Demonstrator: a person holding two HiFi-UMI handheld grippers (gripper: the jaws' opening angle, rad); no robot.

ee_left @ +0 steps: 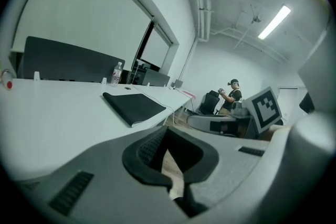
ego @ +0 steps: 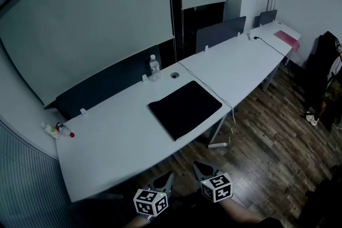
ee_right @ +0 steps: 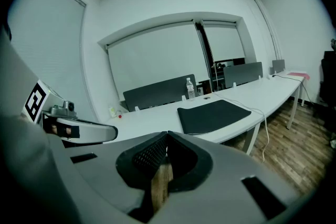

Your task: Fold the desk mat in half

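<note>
Water bottle [ego: 154,68] behind your desk mat [ego: 185,109], cable [ego: 214,93] beside it, left gripper [ego: 166,178] and right gripper [ego: 201,169] closed, empty, off the desk's [ego: 117,136] near edge

Office — long white desks [ego: 107,136], divider screens [ego: 107,85], blinds [ego: 91,18]

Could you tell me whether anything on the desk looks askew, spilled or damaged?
Nothing stands out: the desk mat lies flat and unfolded by the front edge of the desk, the water bottle stands upright, and no spill shows.
</note>
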